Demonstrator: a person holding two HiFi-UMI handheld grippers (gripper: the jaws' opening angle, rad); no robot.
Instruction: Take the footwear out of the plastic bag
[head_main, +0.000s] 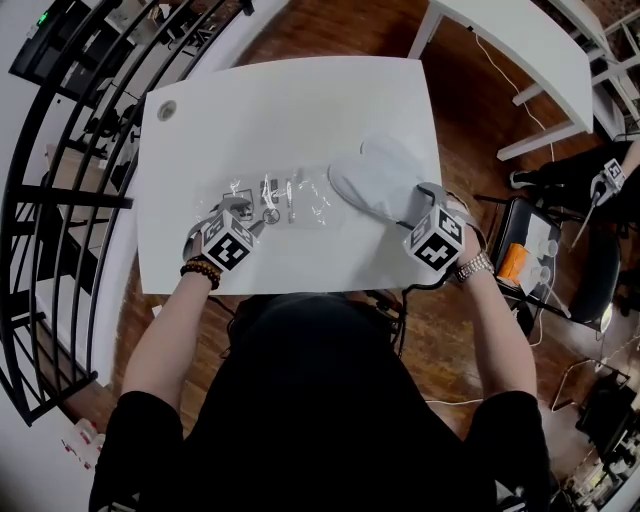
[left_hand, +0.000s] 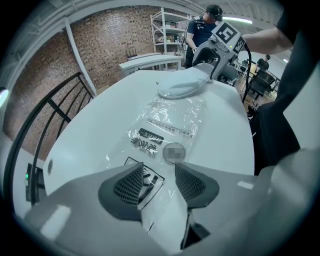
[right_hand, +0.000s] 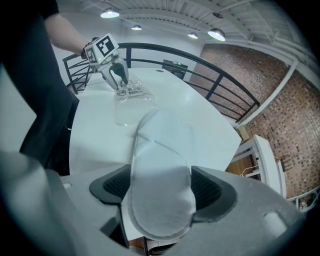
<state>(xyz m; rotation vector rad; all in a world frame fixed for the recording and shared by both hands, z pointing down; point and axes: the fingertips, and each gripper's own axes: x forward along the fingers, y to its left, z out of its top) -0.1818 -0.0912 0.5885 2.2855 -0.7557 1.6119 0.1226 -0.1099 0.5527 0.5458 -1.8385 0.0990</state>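
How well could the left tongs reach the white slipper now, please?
Probably yes: only the flat plastic bag and bare table lie between the left tongs and the slipper, though the right tongs grip it. The left tongs stand open over the bag's end.

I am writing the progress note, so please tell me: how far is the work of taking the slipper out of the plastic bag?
Nearly finished. Done: the white slipper is outside the plastic bag, which looks flat and empty. In hand: the right gripper has its jaws shut on the slipper's heel; the bag's end lies between the left gripper's open jaws. Left: probably only setting the slipper down.
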